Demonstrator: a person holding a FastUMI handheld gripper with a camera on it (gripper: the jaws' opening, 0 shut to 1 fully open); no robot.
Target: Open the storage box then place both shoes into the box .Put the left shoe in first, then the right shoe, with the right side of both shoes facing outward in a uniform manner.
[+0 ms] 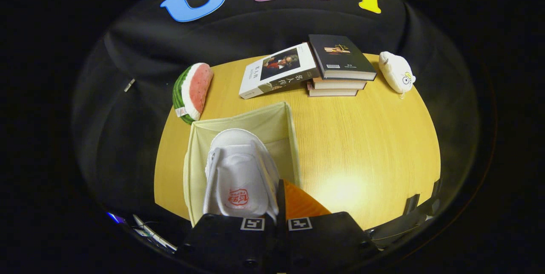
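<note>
A white shoe with a red logo on its tongue hangs in the open top of the beige fabric storage box, toe pointing away from me. My gripper is shut on the shoe's right side wall near the heel. The orange right finger lies outside the shoe, and the other finger is hidden inside it. The box stands open on the yellow wooden table, its far wall and right wall upright. The shoe hides the box floor.
Beyond the box lie a tilted white book and a stack of books. A watermelon-slice plush sits by the box's far left corner, and a white plush toy lies at the far right.
</note>
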